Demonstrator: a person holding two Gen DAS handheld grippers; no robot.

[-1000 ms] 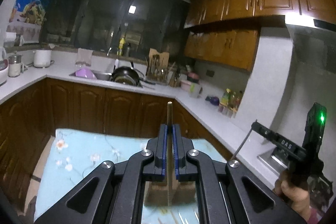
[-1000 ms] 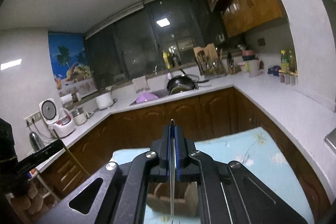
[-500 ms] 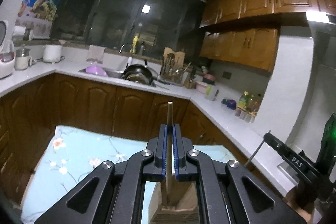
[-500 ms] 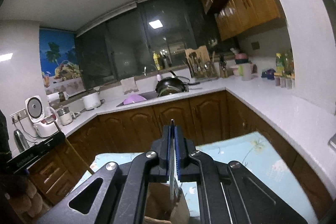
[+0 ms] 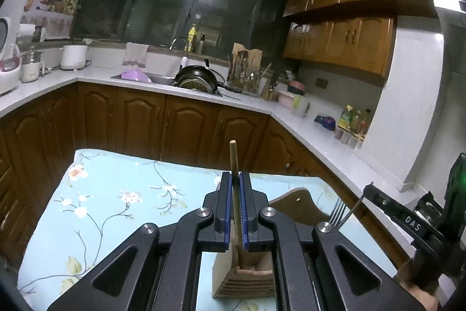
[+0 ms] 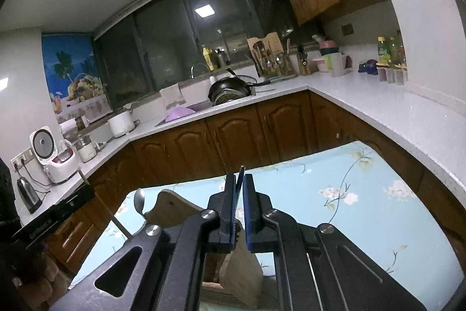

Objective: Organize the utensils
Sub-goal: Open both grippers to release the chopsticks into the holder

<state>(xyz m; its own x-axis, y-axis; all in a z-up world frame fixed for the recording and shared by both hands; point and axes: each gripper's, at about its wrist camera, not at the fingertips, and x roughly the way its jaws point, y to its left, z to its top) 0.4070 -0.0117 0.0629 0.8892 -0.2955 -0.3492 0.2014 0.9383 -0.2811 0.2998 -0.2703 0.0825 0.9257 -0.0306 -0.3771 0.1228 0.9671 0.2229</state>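
My left gripper (image 5: pixel 236 179) has parted slightly around a wooden-handled utensil (image 5: pixel 234 156) whose lower end stands in a wooden utensil holder (image 5: pixel 244 279) on the floral table. My right gripper (image 6: pixel 239 182) has also parted a little around a thin metal utensil handle (image 6: pixel 241 172) that leans loose between the pads, above the same holder (image 6: pixel 174 209). In the left wrist view the right gripper (image 5: pixel 370 188) shows at the right with a fork (image 5: pixel 337 213) pointing down by the holder. In the right wrist view a spoon bowl (image 6: pixel 139 201) sticks up beside the holder.
The table has a light blue floral cloth (image 5: pixel 116 194). Brown cabinets and a white counter (image 5: pixel 204 95) wrap around behind it, with a sink, a black pan (image 5: pixel 198 77), a utensil rack and bottles. A rice cooker (image 6: pixel 55 156) stands at the left.
Both grippers have lowered their utensils into the wooden holder and tilted down toward the table. Both jaws have opened slightly, so the handles stand loose between the pads.
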